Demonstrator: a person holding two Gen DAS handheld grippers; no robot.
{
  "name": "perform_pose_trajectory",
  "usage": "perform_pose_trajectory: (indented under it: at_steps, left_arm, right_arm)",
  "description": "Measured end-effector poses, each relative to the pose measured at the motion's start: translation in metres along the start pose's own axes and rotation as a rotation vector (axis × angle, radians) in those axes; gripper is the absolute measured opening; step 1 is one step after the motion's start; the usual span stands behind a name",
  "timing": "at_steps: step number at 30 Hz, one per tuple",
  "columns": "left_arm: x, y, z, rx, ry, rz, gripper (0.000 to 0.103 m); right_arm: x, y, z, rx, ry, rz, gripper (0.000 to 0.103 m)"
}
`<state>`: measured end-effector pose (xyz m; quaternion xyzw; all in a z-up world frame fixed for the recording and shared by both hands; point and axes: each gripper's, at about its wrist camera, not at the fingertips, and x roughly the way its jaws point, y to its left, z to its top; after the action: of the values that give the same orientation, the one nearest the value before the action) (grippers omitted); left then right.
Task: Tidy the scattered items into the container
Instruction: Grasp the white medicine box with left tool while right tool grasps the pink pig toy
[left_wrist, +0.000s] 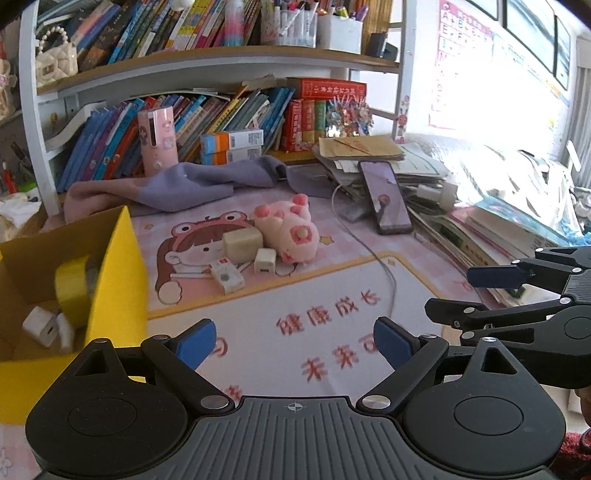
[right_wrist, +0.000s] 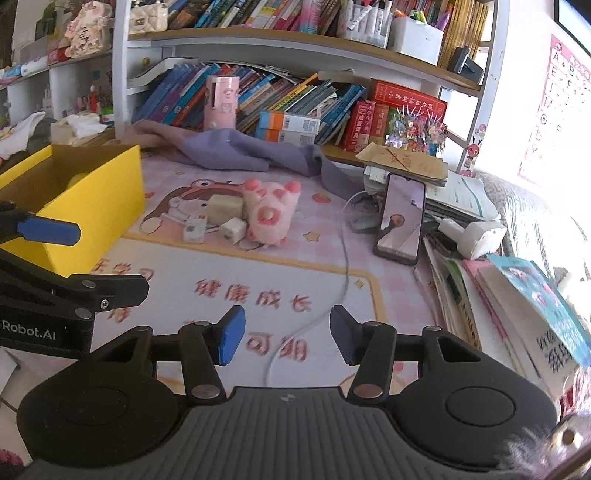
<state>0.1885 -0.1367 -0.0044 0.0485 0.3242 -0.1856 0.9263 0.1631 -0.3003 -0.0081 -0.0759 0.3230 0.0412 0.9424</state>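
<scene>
A yellow cardboard box (left_wrist: 122, 266) stands at the left of the tabletop (left_wrist: 332, 295), which is covered by a pink cartoon mat. Inside the box lie a roll of yellow tape (left_wrist: 72, 291) and a white charger (left_wrist: 40, 326).

Still out on the mat, near the middle, a small group sits close together: a pink plush toy (left_wrist: 288, 229), a beige block (left_wrist: 242, 243) touching its left side, a white cube plug (left_wrist: 265, 261) just in front, and a flat white adapter (left_wrist: 227, 277) to the left of that.

The left gripper (left_wrist: 293, 341) hangs over the mat beside the box, its blue fingers (left_wrist: 195, 341) spread wide with nothing between them. The right gripper (right_wrist: 287, 338) hangs nearer the cable (right_wrist: 343, 266); its fingers (right_wrist: 231, 339) stand closer together but apart, holding nothing.

A phone (right_wrist: 400, 218) leans on paper stacks at the right.
</scene>
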Motion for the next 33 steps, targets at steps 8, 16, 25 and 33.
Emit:
perform_pose_trajectory:
  at_steps: [8, 16, 25, 33]
  left_arm:
    - [0.035, -0.001, 0.028, -0.04, 0.02, 0.084, 0.09]
    - [0.068, 0.005, 0.048, -0.076, 0.055, 0.185, 0.089]
    - [0.11, 0.023, 0.063, -0.129, 0.099, 0.253, 0.08]
    - [0.151, 0.039, 0.065, -0.166, 0.17, 0.287, 0.067]
  right_arm:
    - [0.042, -0.033, 0.031, 0.002, -0.005, 0.062, 0.05]
    - [0.094, -0.052, 0.058, 0.005, 0.016, 0.164, 0.05]
    - [0.148, -0.054, 0.087, 0.026, 0.048, 0.259, 0.059]
    - [0.194, -0.048, 0.108, 0.05, 0.096, 0.308, 0.061]
